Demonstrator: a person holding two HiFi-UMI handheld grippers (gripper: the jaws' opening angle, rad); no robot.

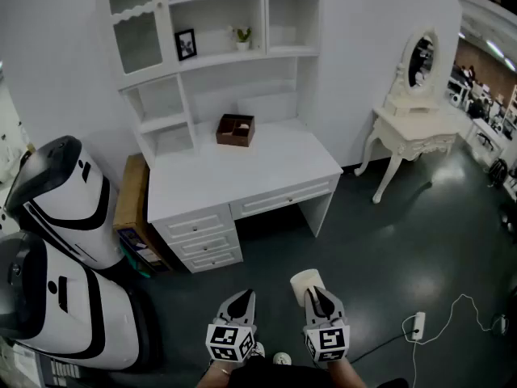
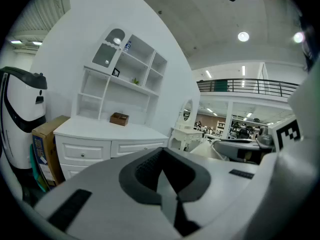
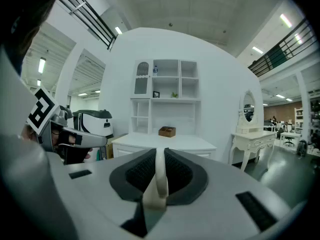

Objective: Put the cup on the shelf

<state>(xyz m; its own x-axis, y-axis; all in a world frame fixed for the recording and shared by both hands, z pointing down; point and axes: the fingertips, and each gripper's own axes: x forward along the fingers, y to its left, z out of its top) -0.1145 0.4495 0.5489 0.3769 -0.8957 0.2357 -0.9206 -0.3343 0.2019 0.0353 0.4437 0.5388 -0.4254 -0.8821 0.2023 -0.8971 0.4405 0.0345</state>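
Observation:
A cream cup (image 1: pixel 305 284) hangs low over the dark floor, well in front of the white desk (image 1: pixel 266 172). My right gripper (image 1: pixel 321 300) is shut on the cup. In the right gripper view its thin pale handle (image 3: pixel 160 181) stands pinched between the dark pads (image 3: pixel 182 174). My left gripper (image 1: pixel 241 301) floats beside it, shut and empty, and in the left gripper view its jaws (image 2: pixel 161 171) meet with nothing between them. The white shelf unit (image 1: pixel 234 55) rises from the back of the desk, far ahead of both grippers.
A brown wooden box (image 1: pixel 235 129) sits on the desk. A picture frame (image 1: pixel 186 44) and a small plant (image 1: pixel 242 36) stand on the shelf. White machines (image 1: pixel 56 208) and a cardboard box (image 1: pixel 132 200) stand at the left, a vanity table with mirror (image 1: pixel 412 128) at the right. A power strip (image 1: pixel 418 324) lies on the floor.

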